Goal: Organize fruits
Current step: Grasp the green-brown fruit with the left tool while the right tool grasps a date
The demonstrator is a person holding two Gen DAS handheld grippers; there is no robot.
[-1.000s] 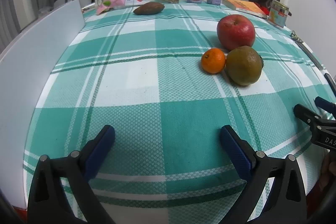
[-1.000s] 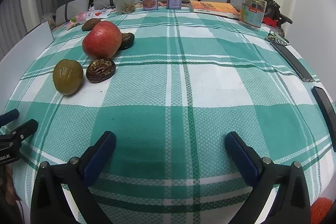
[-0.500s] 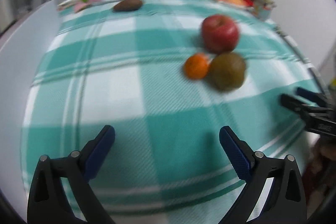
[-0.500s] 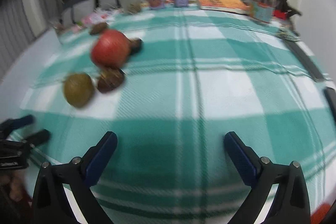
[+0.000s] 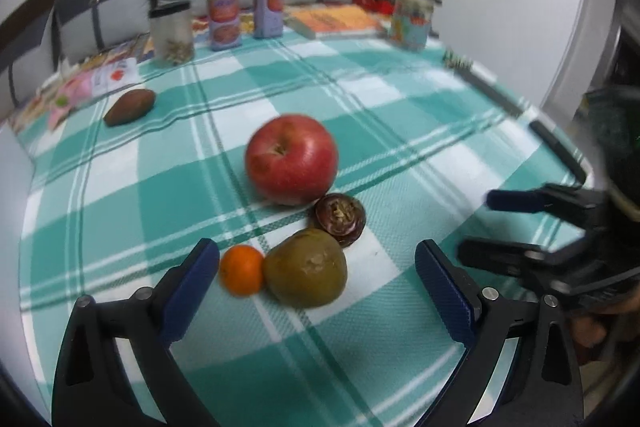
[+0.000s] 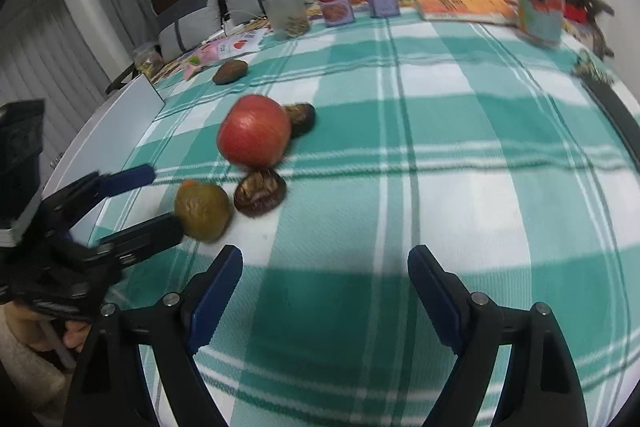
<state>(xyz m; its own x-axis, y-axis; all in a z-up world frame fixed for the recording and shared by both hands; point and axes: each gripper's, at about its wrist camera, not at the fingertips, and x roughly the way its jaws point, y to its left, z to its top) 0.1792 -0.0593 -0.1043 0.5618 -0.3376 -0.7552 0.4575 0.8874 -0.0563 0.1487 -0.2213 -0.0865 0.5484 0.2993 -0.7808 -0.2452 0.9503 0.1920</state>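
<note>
Fruit sits bunched on the green checked cloth (image 5: 400, 131) ahead of you: the apple (image 5: 291, 159) at the back, a dark wrinkled fruit (image 5: 340, 219) touching its near side, and the orange (image 5: 241, 269) pressed against the brownish-green pear (image 5: 306, 268). Your left gripper (image 5: 316, 287) is spread wide, empty, its fingers either side of the orange and pear. Your right gripper (image 6: 324, 287) is likewise released over bare cloth. A brown fruit (image 5: 130, 107) lies well apart, far left.

no readable text, print on the 2 cartons (image 5: 224, 19) and orange book (image 6: 464, 3) too blurred
</note>
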